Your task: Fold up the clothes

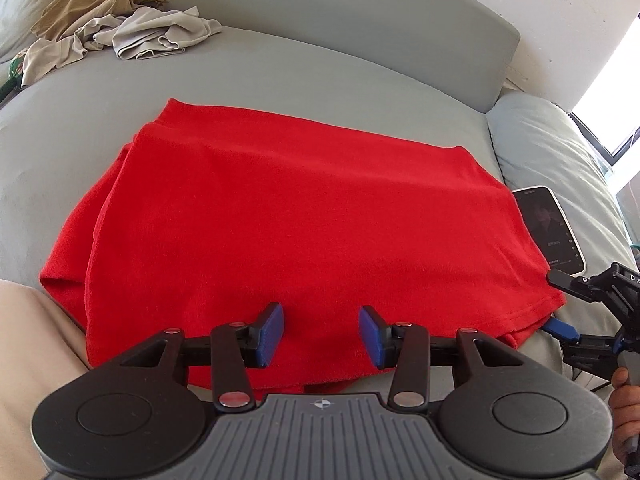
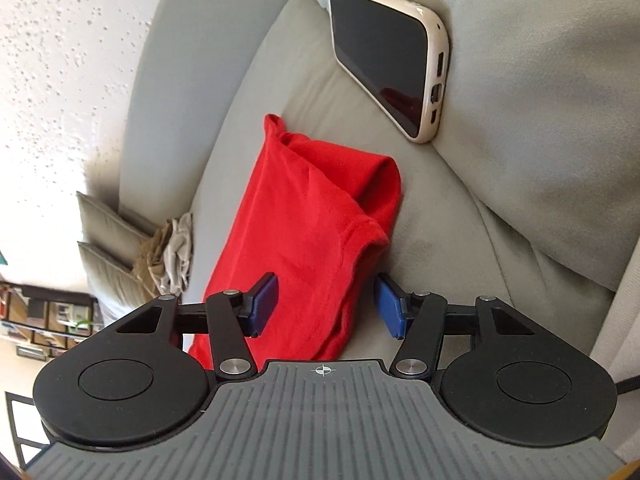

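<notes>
A grey sofa (image 1: 280, 76) carries a folded red garment (image 1: 288, 216) on the middle of its seat cushion, reaching the front edge. Crumpled beige and grey clothes (image 1: 120, 20) lie at the far left corner. A phone (image 2: 384, 52) (cream case) lies just beside the garment's right edge. The left gripper (image 1: 322, 334) hovers over its near hem, jaws apart; the right gripper (image 2: 326, 304), also open, straddles its right corner.

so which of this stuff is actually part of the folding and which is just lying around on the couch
Part of the job:
- red garment, lying partly folded on the couch
- left gripper, fingers open above its near edge
- right gripper, fingers open either side of its corner
- crumpled beige and grey clothes, probably waiting their turn

Just lying about:
- phone beside the garment
- cushions
</notes>
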Demonstrator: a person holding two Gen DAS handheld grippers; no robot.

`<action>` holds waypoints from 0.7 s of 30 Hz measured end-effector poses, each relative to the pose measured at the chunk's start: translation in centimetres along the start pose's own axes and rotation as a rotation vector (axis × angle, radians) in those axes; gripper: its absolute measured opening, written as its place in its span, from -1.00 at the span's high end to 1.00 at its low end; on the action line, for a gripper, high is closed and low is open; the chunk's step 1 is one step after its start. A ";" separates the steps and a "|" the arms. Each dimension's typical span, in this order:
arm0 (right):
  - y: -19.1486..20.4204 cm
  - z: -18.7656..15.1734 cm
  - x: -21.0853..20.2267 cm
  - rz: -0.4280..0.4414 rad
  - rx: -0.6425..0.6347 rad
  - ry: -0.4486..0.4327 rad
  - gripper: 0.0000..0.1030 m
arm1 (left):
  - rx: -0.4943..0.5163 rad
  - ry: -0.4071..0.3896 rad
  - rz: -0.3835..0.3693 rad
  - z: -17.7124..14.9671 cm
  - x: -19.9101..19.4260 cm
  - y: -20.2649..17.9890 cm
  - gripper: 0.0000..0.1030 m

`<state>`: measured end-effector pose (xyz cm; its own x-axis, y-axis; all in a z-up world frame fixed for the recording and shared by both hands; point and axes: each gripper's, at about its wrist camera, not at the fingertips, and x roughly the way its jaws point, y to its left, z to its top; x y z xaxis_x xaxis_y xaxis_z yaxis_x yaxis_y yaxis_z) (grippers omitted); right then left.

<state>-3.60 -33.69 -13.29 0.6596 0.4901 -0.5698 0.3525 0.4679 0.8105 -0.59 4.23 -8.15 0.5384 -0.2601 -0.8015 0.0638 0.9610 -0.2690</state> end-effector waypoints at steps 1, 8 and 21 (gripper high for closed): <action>-0.1 0.2 0.2 0.011 0.000 -0.009 -0.15 | -0.003 0.001 -0.003 0.0 0.0 0.1 0.16; -0.2 1.7 1.8 0.057 -0.060 -0.100 -0.15 | -0.014 0.008 -0.018 0.2 0.3 0.4 0.15; 1.1 1.2 2.9 0.080 -0.256 -0.140 0.23 | -0.018 0.015 -0.034 0.4 0.6 0.7 0.13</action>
<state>-0.48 -32.65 -13.90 0.7700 0.4351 -0.4667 0.1286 0.6106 0.7814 0.13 4.80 -8.53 0.5231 -0.2943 -0.7998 0.0664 0.9497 -0.3060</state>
